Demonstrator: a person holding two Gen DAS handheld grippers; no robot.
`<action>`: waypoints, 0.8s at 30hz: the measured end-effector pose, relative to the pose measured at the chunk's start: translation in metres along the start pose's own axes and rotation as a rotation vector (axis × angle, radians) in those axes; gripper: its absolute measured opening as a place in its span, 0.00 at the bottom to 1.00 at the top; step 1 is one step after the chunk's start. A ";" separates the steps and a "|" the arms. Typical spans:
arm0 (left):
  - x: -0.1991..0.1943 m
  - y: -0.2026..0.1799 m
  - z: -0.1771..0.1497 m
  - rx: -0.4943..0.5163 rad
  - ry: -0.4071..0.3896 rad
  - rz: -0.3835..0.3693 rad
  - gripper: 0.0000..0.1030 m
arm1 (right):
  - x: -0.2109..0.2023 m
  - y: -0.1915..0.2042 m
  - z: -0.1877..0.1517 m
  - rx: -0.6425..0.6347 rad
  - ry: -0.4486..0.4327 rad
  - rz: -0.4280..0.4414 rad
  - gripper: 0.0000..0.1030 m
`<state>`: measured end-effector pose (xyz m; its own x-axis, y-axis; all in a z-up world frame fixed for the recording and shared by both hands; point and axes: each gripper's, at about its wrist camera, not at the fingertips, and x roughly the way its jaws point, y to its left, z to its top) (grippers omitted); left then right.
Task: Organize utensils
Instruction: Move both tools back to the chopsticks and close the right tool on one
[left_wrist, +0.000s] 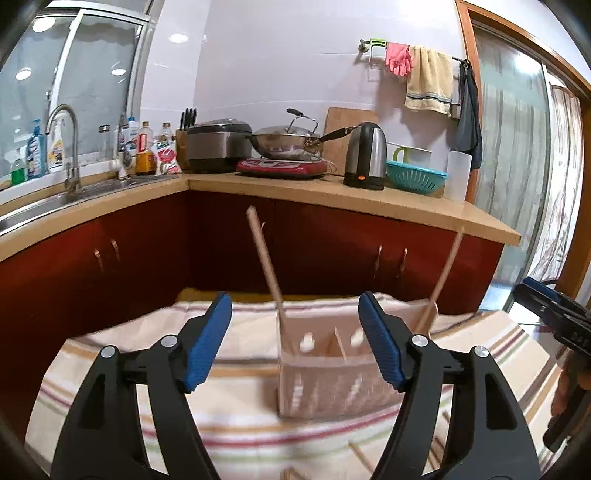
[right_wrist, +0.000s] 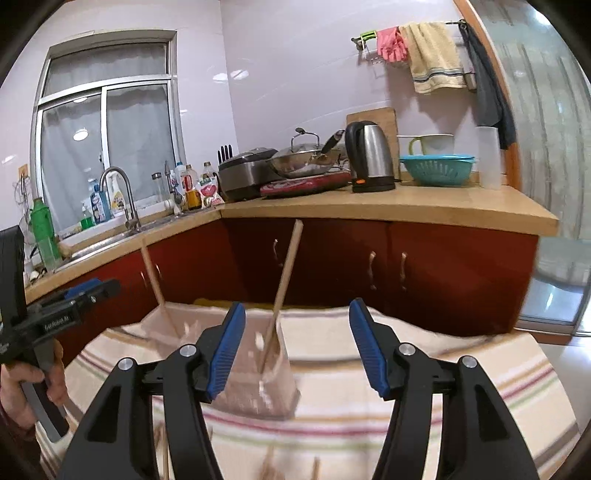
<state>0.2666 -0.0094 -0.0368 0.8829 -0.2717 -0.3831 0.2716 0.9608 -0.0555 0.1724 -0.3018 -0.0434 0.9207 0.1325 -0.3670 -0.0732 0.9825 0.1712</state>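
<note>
Ahead, between the gaping left gripper (left_wrist: 295, 341), stands the utensil holder (left_wrist: 332, 373).

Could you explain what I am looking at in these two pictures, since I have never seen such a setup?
There is no robot: a person holds a hand-operated left gripper and right gripper, each carrying a fisheye camera that looks out along its blue-padded jaws. One picture comes from each gripper. Both jaws stand open and hold nothing. In front, on a striped cloth, stands a pale slotted utensil holder with two wooden sticks leaning in it. More sticks lie on the cloth nearer the cameras. Behind is a kitchen counter.
</note>
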 end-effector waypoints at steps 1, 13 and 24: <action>-0.009 0.000 -0.008 -0.003 0.007 0.007 0.68 | -0.007 -0.001 -0.005 -0.003 0.003 -0.009 0.56; -0.095 -0.010 -0.119 -0.018 0.105 0.093 0.68 | -0.096 0.006 -0.134 -0.086 0.145 -0.103 0.47; -0.127 -0.016 -0.191 -0.011 0.211 0.128 0.67 | -0.102 0.007 -0.207 -0.056 0.306 -0.049 0.31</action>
<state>0.0768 0.0208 -0.1629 0.8096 -0.1316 -0.5721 0.1576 0.9875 -0.0041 -0.0017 -0.2810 -0.1935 0.7662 0.1098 -0.6331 -0.0604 0.9932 0.0991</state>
